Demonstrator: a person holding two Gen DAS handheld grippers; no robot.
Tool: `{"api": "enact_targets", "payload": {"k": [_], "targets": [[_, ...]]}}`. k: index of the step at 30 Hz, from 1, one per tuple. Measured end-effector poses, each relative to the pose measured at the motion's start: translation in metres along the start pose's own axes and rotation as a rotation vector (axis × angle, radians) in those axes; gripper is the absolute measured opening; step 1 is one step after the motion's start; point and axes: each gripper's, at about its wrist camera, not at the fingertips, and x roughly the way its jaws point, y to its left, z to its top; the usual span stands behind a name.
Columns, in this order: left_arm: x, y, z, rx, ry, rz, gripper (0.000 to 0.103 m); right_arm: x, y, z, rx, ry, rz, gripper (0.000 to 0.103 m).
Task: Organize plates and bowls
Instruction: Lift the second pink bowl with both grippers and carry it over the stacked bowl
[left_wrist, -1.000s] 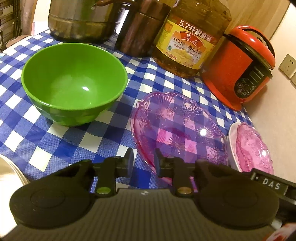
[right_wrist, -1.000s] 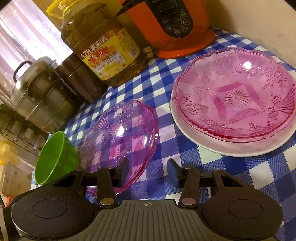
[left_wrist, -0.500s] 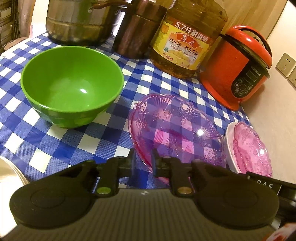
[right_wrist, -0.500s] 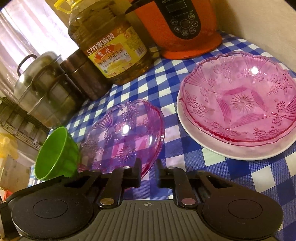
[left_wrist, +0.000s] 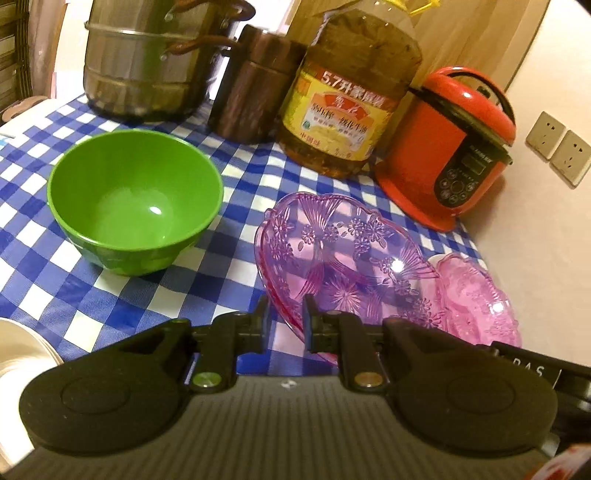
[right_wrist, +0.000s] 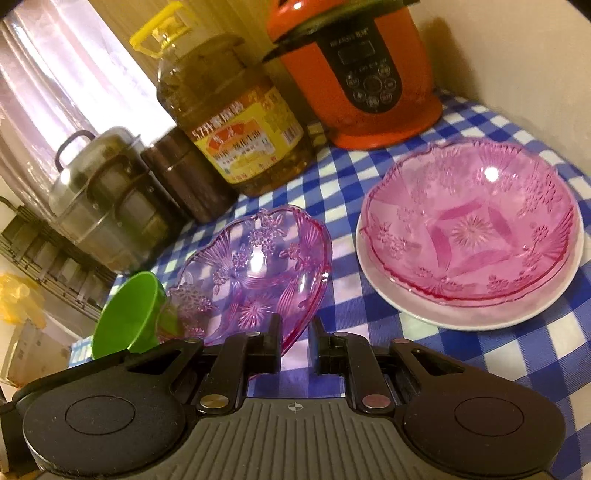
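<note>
Both hand-held grippers are clamping the near rim of the heart-shaped dish (left_wrist: 332, 258): the left hand-held gripper (left_wrist: 284, 314) and the right hand-held gripper (right_wrist: 295, 334) are each pinching the thin pink edge, the right one's jaws having just been closing onto it. The dish is tilting, its near side lifting off the checked counter (left_wrist: 74, 280). To do this step well, both sides should be rising evenly so the rim is not slipping from the pads. Just beyond, the round pink bowl (right_wrist: 472, 225) is sitting on a white plate (right_wrist: 424, 310), the likely destination; the green bowl (left_wrist: 135, 199) is standing apart. Farther back, the oil bottle (left_wrist: 347, 103) and red cooker (left_wrist: 447, 147) are limiting clearance.
</note>
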Motion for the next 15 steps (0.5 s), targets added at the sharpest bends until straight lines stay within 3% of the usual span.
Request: {"api": "enact_targets", "payload": {"k": [15], "targets": [[-0.015,-0.052,0.006,0.098,-0.037,-0.084,0.015,-0.052,-0.015,0.007,-0.002,-0.143,-0.034,0.015]]}}
